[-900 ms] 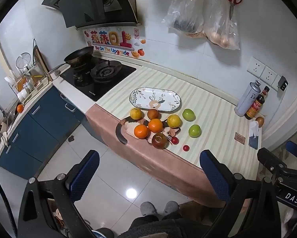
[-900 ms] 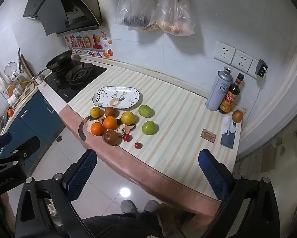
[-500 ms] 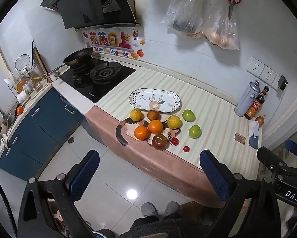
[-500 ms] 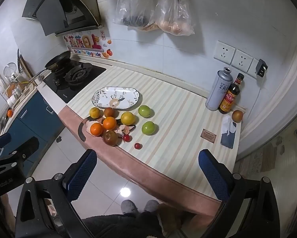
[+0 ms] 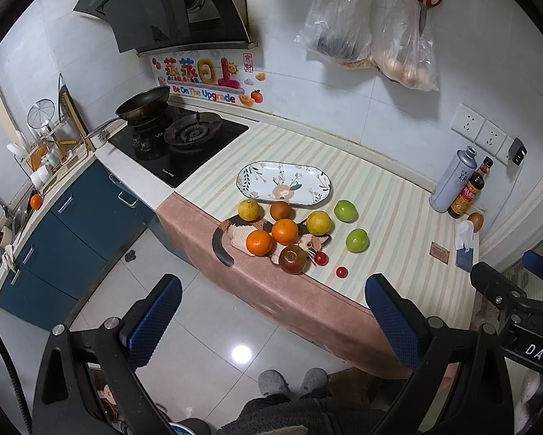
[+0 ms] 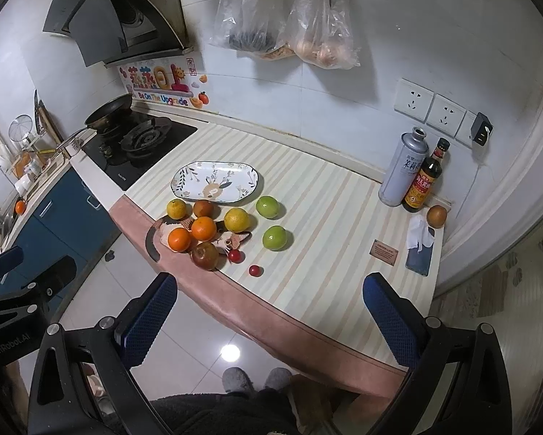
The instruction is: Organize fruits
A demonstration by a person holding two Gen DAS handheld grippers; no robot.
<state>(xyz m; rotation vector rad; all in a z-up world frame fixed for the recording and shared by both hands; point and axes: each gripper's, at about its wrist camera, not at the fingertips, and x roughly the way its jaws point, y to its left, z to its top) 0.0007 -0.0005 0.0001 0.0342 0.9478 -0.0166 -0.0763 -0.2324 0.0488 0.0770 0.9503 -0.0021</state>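
Ten or so fruits (image 5: 285, 231) crowd the tabletop (image 5: 398, 217) near its front edge, some on a cat-shaped mat (image 5: 235, 233), just before the empty oval plate (image 5: 256, 177) likely meant for them, while you hold both the left tongs (image 5: 273, 320) and right tongs (image 6: 269, 317) wide, empty, well back.

My left tongs (image 5: 273, 320) hang wide open and empty above the floor, short of the counter (image 5: 391, 195), where oranges (image 5: 285, 231), green fruits (image 5: 357, 240) and cherry tomatoes (image 5: 341, 272) sit beside an oval plate (image 5: 249, 181)
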